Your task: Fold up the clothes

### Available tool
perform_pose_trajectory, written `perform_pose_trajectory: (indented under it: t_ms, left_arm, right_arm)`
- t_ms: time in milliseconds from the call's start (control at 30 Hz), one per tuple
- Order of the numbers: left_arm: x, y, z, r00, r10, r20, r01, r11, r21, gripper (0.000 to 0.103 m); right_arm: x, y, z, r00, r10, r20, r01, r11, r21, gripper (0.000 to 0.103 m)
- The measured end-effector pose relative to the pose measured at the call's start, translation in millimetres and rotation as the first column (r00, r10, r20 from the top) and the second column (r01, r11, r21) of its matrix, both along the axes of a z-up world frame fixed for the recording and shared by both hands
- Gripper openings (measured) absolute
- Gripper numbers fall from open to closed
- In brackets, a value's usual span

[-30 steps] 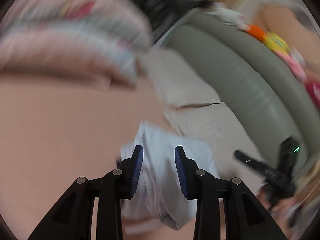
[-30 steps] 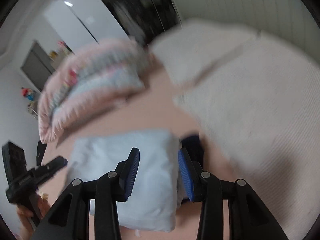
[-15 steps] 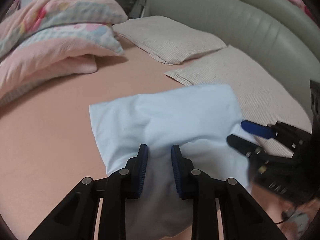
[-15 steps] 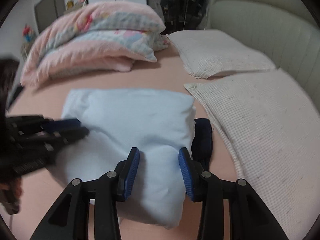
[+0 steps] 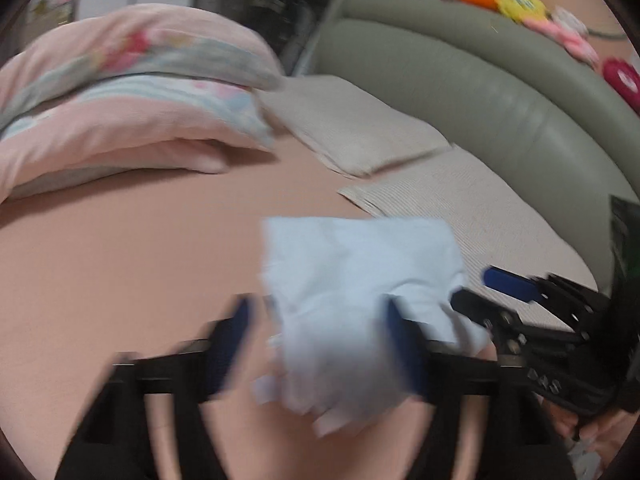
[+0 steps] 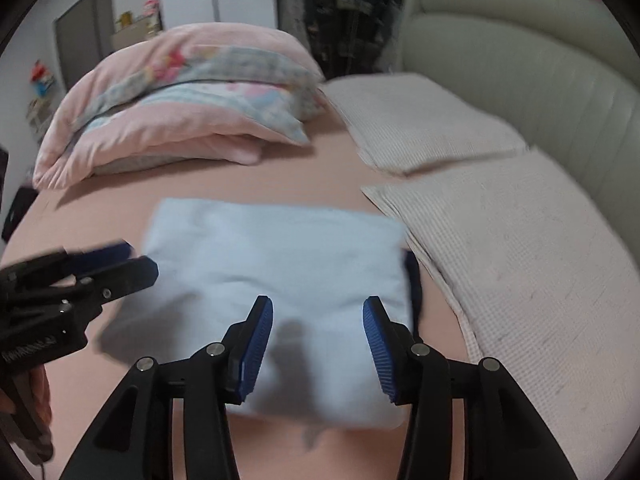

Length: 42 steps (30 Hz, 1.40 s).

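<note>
A light blue folded garment point(image 6: 280, 272) lies flat on the pink bed sheet point(image 6: 100, 208). My right gripper point(image 6: 318, 312) hovers over its near edge; the jaws are opening, the cloth lies below them and the pads do not press it. My left gripper point(image 5: 318, 320) is blurred, its jaws opening wide to either side of the garment point(image 5: 352, 280) without pinching it. In the right wrist view the left gripper point(image 6: 140, 260) sits at the garment's left edge. In the left wrist view the right gripper point(image 5: 476, 288) sits at its right edge. A dark navy cloth point(image 6: 414, 280) peeks from under its right side.
A pink patterned quilt point(image 6: 180, 108) is piled at the far left of the bed. Two beige pillows point(image 6: 420, 120) point(image 6: 520, 248) lie along the right, against a grey-green padded headboard point(image 6: 520, 48). A hand point(image 5: 600, 428) holds the right gripper.
Both grippers held the garment with narrow jaws; both now stand much wider and the cloth rests on the bed. The left wrist view has shifted and blurred.
</note>
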State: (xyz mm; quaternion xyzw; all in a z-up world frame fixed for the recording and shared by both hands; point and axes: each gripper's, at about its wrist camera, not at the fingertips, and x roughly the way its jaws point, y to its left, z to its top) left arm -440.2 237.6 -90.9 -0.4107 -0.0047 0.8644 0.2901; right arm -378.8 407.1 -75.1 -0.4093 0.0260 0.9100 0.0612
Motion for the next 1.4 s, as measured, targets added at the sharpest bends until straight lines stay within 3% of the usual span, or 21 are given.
perform_pose_trajectory:
  t_ms: [67,200,333,433,633,733,800,933,1167,1400]
  left_arm:
    - [4.0,-31.1,1.5,0.998,0.045,0.038,-0.045,0.999,0.017,0.089]
    - [13.9,-90.2,2.6,0.985,0.163,0.056,-0.161,0.986,-0.045,0.090]
    - [25.9,-150.9,2.4,0.944,0.319,0.088,-0.315,0.948,-0.051,0.099]
    - [38.3,-186.9,5.1,0.916,0.389,0.096,-0.388,0.921,-0.028,0.099]
    - [68.9,-232.9,23.2,0.898,0.439,0.034,-0.437,0.898,-0.050,0.099]
    - [88.5,-249.5,32.4,0.884,0.467,-0.012,-0.465,0.879,-0.109,0.099]
    - [114.8,-256.5,39.1,0.882,0.468,-0.059,-0.471,0.869,-0.148,0.099]
    - [180.2,-272.9,50.3,0.873,0.473,-0.119,-0.485,0.867,-0.115,0.099]
    - [280.6,-285.6,63.3,0.839,0.537,-0.085,-0.542,0.840,-0.043,0.099]
    - [360.6,-283.7,61.4,0.828,0.560,-0.043,-0.561,0.825,-0.068,0.099]
  right_arm:
    - [8.0,-26.5,11.0,0.999,0.035,-0.023,-0.035,0.999,0.016,0.070]
    - [23.1,-80.6,20.6,0.996,0.081,-0.046,-0.080,0.996,0.028,0.078]
    - [25.5,-125.2,13.9,0.996,0.094,0.012,-0.094,0.996,0.000,0.083]
    - [31.8,-150.9,13.4,0.996,0.082,0.021,-0.081,0.997,-0.018,0.084]
    - [55.3,-187.6,27.3,0.996,0.084,0.012,-0.082,0.994,-0.070,0.086]
    - [73.2,-205.2,38.1,0.994,0.107,0.002,-0.107,0.993,-0.056,0.086]
    - [88.5,-217.4,45.5,0.993,0.121,-0.007,-0.121,0.992,-0.019,0.086]
    - [126.0,-238.6,59.8,0.980,0.196,-0.019,-0.197,0.980,-0.005,0.086]
    - [215.2,-261.8,74.8,0.967,0.251,-0.051,-0.251,0.968,0.009,0.086]
    - [295.8,-266.1,71.4,0.971,0.234,-0.047,-0.235,0.972,-0.013,0.086]
